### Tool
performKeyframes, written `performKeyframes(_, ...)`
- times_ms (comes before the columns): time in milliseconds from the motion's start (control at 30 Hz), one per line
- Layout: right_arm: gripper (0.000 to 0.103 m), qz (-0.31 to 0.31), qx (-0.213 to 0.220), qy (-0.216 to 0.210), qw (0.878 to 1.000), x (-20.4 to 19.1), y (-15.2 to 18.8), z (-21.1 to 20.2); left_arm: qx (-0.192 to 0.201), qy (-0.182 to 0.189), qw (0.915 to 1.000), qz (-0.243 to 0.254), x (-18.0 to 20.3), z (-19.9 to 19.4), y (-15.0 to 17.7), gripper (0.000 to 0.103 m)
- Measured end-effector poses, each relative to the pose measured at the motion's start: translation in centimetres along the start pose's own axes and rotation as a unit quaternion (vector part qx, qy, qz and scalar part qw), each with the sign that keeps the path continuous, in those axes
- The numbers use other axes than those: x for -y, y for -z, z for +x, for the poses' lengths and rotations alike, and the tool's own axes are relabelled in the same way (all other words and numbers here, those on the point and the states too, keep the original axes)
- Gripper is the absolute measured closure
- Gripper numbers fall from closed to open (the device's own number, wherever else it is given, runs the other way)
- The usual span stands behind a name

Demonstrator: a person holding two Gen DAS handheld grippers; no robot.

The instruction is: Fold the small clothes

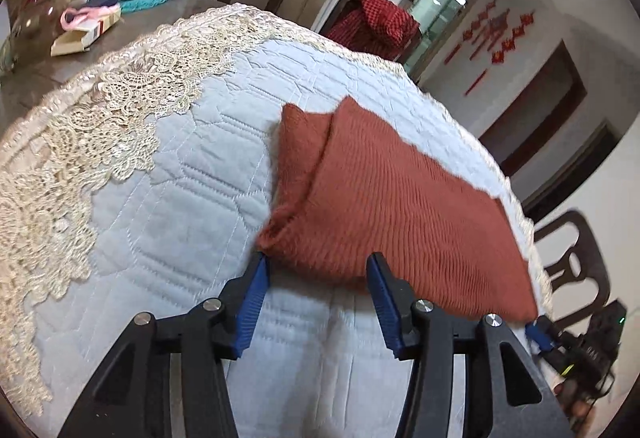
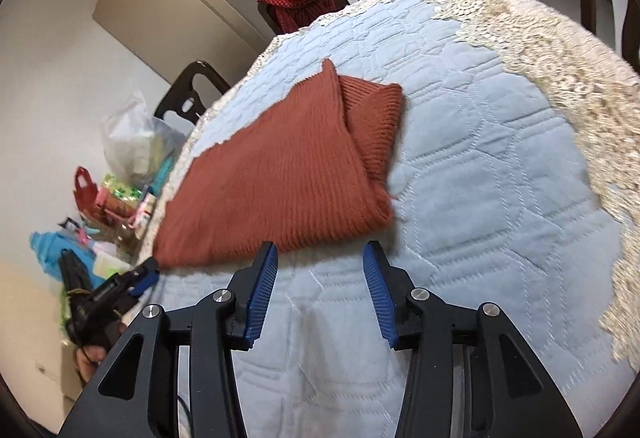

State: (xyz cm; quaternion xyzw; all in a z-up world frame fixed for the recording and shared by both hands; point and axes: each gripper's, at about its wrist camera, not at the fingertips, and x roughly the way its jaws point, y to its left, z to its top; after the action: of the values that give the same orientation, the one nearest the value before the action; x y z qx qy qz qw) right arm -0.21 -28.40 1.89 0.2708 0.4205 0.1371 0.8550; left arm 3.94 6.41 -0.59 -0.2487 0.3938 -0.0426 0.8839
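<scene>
Two grippers stand spread wide and hold nothing, both just short of the near edge of the rust-red ribbed knit garment [image 1: 384,197], which lies already folded over on the pale blue quilted table cover [image 1: 168,205] with cream lace border [image 1: 92,117]. On the left, the left gripper [image 1: 318,266] has one blue fingertip touching the garment's near-left corner, so it may pinch only the top layer and pull the fold open. On the right, the right gripper [image 2: 320,258] aims at the near edge; if it goes too low it may catch the quilt too and drag the cover.
</scene>
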Motion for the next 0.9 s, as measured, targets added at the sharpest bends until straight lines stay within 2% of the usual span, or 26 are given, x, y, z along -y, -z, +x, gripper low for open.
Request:
performKeyframes(133,0.057,0.030,0.007,-0.020,0.999,0.5,-1.0,1.0,0.005,-0.002,0.9999,-0.015,-0.1,0.7,-0.6,0.054)
performKeyframes(200,0.057,0.052,0.017,-0.029,0.998,0.9,-1.4,1.1,0.008,-0.012,0.9998,-0.013,0.1,0.9,-0.9,0.066)
performKeyframes(300,0.057,0.076,0.028,-0.039,0.996,1.4,-1.7,1.2,0.005,-0.008,0.9998,-0.018,0.0,1.5,-1.2,0.081)
performKeyframes(333,0.058,0.082,0.032,-0.040,0.995,1.6,-1.8,1.3,0.004,-0.008,0.9998,-0.018,0.0,1.6,-1.3,0.082)
performKeyframes(367,0.064,0.082,0.033,-0.036,0.995,1.7,-1.8,1.3,0.004,-0.009,0.9998,-0.015,0.1,1.7,-1.3,0.084)
performKeyframes(400,0.081,0.081,0.032,-0.030,0.996,1.7,-1.9,1.4,0.006,-0.012,0.9999,-0.010,0.3,1.5,-1.4,0.086)
performKeyframes(433,0.087,0.080,0.028,-0.020,0.996,1.7,-1.9,1.5,0.008,-0.014,0.9999,-0.004,0.5,1.3,-1.4,0.086)
performKeyframes(500,0.088,0.082,0.027,-0.023,0.996,1.8,-1.8,1.3,0.013,-0.012,0.9998,0.003,0.8,0.8,-1.5,0.089)
performKeyframes(733,0.090,0.054,0.037,-0.040,0.997,0.2,-1.3,-1.6,0.013,0.013,0.9998,0.009,0.9,-2.6,-0.8,0.090)
performKeyframes(900,0.090,0.047,0.020,-0.043,0.998,0.1,0.1,-4.0,-0.002,0.020,0.9997,0.015,0.6,-5.3,1.7,0.090)
